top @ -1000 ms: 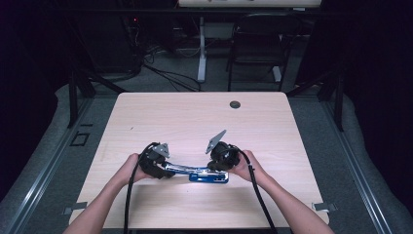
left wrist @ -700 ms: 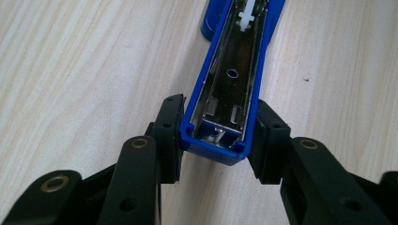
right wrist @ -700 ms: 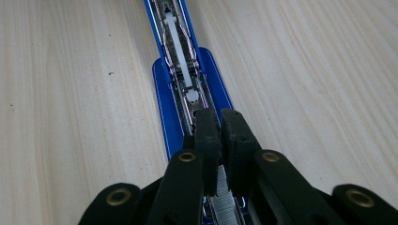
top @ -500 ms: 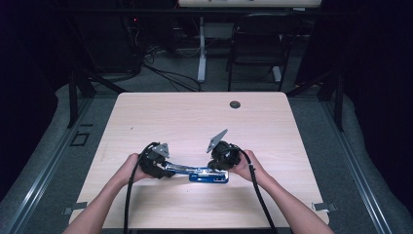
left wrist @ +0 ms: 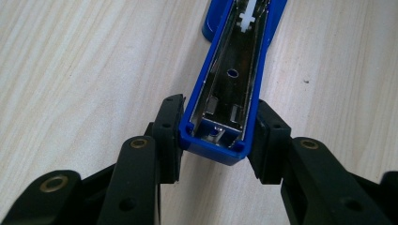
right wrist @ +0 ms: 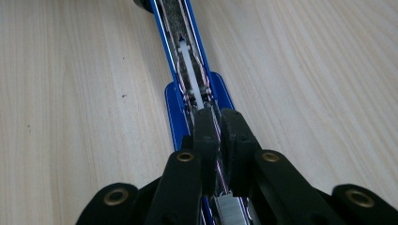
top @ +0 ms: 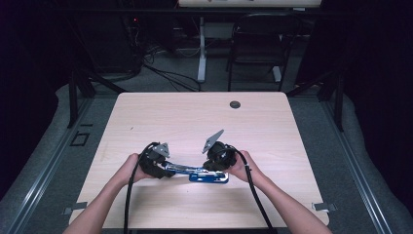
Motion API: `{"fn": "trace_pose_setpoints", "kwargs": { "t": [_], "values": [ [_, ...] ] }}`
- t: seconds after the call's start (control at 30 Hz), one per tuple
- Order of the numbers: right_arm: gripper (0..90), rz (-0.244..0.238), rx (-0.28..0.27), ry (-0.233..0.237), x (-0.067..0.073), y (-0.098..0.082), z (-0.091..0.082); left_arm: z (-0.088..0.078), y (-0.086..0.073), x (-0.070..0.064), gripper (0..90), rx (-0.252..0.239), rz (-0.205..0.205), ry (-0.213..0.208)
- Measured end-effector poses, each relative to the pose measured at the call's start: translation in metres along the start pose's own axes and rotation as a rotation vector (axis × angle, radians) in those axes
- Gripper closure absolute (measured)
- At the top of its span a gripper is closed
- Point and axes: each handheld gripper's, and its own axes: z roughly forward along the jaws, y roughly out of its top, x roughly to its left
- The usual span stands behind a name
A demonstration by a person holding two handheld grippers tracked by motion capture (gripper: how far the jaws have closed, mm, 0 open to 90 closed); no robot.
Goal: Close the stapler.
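While both hands rest near the front edge of the pale wooden table point(top: 185, 117), a blue stapler point(top: 207, 174) lies swung open between them, well in front of the small dark grommet point(top: 235, 104) set in the tabletop's far side. On the stapler's left end, the left gripper point(left wrist: 218, 133) is clenched on the blue cover: its black pads point(left wrist: 170, 126) press the two outer walls of that channel, whose shiny metal lining faces up. At the stapler's other end the right gripper point(right wrist: 219, 131) is pinched nearly closed over the open magazine, with a strip of staples point(right wrist: 231, 208) lying in the track just under its jaws and a white pusher rod point(right wrist: 190, 75) running away beyond them. Black cables trail from both grippers back toward the person's forearms.
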Motion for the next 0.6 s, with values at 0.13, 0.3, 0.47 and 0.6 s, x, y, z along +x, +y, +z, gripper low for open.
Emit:
{"fn": "trace_pose_setpoints", "kwargs": {
  "t": [0.13,0.3,0.47,0.6],
  "values": [
    [86.2,-0.002,-0.015,0.005,0.001,0.006,0.003,0.0,0.0,0.0,61.2,0.003,0.001,-0.004],
    [86.8,-0.021,-0.021,0.011,0.006,0.013,0.01,-0.001,0.001,0.001,61.2,0.009,0.004,-0.006],
    [86.7,-0.031,-0.025,0.011,0.01,0.018,0.015,-0.002,0.004,0.001,61.5,0.022,0.013,-0.007],
    [86.6,-0.037,-0.028,0.017,0.011,0.021,0.017,-0.004,0.008,0.0,61.5,0.038,0.025,-0.006]
  ]
}}
